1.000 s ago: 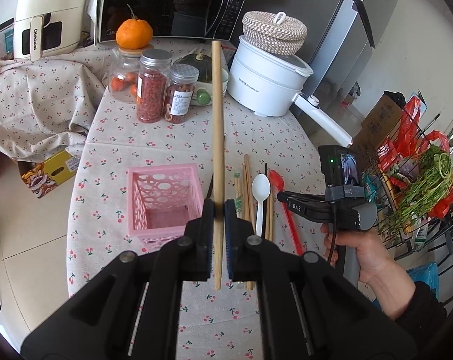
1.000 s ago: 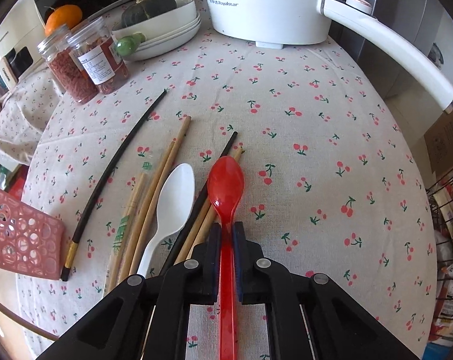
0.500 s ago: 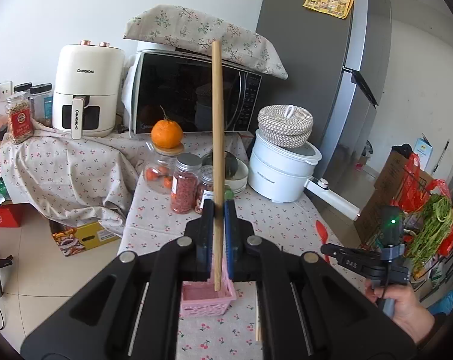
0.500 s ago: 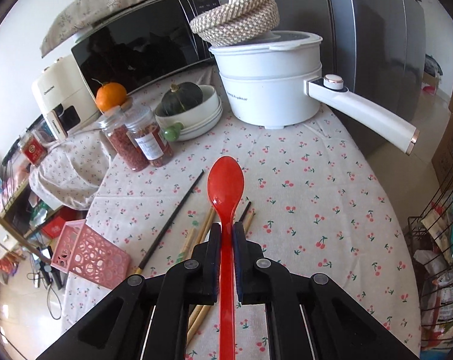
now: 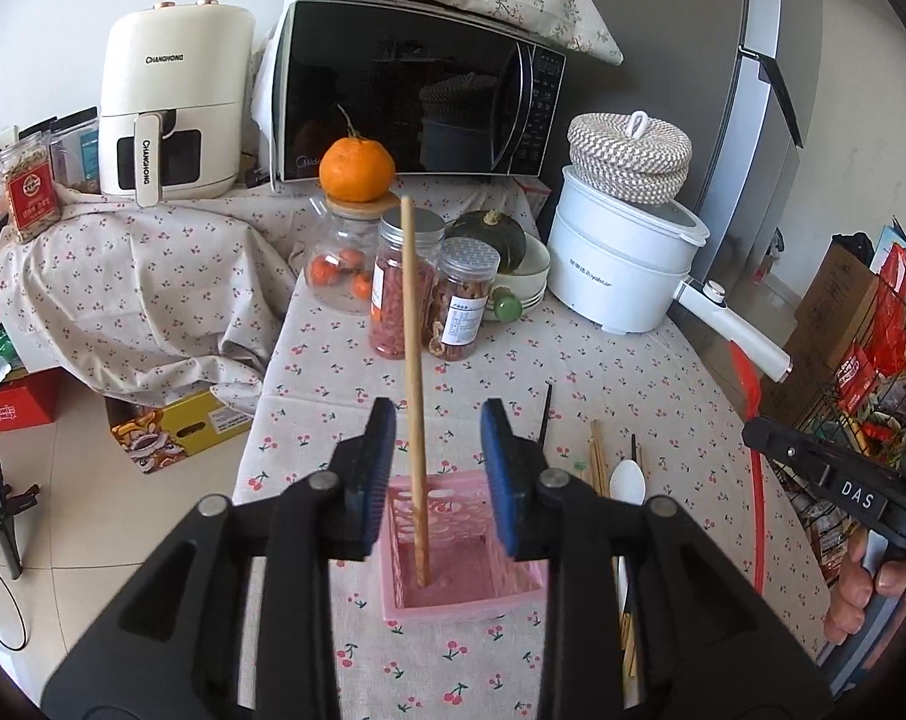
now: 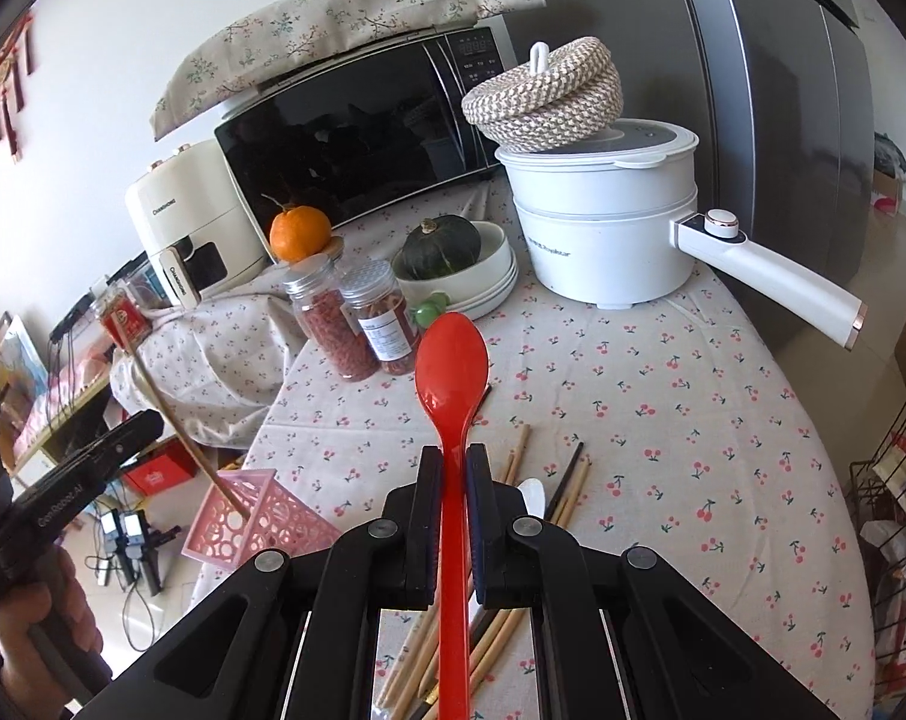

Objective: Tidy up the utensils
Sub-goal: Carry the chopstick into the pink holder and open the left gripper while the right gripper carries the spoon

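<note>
Wooden chopstick: long, pale, plain stick. Stands nearly upright with its lower end inside the pink basket, leaning a little; its upper end rises in front of the jars at the back of the table.

Pink basket: small square plastic holder with round cut-outs in its walls, open at the top. Sits on the cherry-print tablecloth near the table's left edge.

Left gripper: black arms, blue pads. Jaws opening, set partway apart. The chopstick stands in the gap, close to the left pad; neither pad presses on it.

Red spoon: glossy plastic, oval bowl, long straight handle. Held up above the table, bowl pointing away toward the jars.

Right gripper: jaws closed tight on the spoon's handle just below the bowl.

Loose utensils on the cloth, to the right of the basket: a white spoon, several wooden chopsticks and at least one dark chopstick, lying side by side and partly hidden behind the right gripper.

Back of table: two jars with metal lids, an orange atop a glass jar, a dark green squash in a white bowl, a white pot with long handle and a woven cover on top.
</note>
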Demonstrator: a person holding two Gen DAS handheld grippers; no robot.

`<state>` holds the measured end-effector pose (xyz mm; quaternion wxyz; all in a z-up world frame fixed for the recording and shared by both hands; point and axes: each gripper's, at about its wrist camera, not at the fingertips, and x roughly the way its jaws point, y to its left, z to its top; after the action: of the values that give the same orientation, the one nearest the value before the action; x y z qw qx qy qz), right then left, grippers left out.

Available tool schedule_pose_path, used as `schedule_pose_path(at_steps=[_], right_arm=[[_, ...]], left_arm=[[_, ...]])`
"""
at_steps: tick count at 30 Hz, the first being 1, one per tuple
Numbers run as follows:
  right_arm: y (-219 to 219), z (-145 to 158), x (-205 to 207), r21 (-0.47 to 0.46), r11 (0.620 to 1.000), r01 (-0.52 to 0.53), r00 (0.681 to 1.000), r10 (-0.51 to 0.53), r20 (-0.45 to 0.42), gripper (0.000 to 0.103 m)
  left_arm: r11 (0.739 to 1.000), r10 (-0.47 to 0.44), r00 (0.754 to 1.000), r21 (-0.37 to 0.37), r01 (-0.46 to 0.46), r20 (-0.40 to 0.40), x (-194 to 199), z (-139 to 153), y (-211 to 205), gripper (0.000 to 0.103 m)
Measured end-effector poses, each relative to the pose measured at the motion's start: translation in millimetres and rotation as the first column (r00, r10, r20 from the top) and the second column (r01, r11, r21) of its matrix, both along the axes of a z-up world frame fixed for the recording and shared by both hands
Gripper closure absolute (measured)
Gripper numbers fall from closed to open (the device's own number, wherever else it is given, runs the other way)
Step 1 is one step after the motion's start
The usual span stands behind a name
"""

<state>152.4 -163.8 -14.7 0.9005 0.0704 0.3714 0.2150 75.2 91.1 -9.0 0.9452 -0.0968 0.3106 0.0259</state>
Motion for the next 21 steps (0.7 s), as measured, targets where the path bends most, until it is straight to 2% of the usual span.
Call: schedule_pose_path(at_steps=[4, 7, 12, 16, 21], right_arm=[[8.9, 2.1, -4.6, -0.001, 1.0, -0.012, 1.0, 0.012, 0.012, 0.095], [15.5, 8.6, -11.0, 0.014, 1.0, -0.026, 0.999, 0.025, 0.043, 0.095], [32.9, 17.3, -21.6, 0.088, 0.995, -0.052, 0.996, 0.046, 0.072, 0.095], [51.7, 27.5, -21.8, 0.152, 0.987, -0.049, 0.994, 0.033, 0.109, 0.095], [84.0, 37.5, -23.9, 0.213, 0.975, -0.06, 0.985, 0.023, 0.173, 0.095]], left_arm=[[0.999, 0.007, 1.0, -0.043, -0.009, -0.03, -1.2, -1.0, 5.6, 0.066], [0.997, 0.012, 0.998, -0.082, -0.016, -0.056, -2.7, -3.9, 12.7, 0.059], [0.994, 0.007, 0.993, -0.107, -0.019, -0.118, -3.0, -13.8, 21.0, 0.059], [0.988, 0.009, 0.99, -0.15, -0.03, -0.139, -7.3, -14.9, 32.5, 0.059], [0.987, -0.004, 0.985, -0.162, -0.025, -0.173, -12.8, -19.1, 40.9, 0.059]])
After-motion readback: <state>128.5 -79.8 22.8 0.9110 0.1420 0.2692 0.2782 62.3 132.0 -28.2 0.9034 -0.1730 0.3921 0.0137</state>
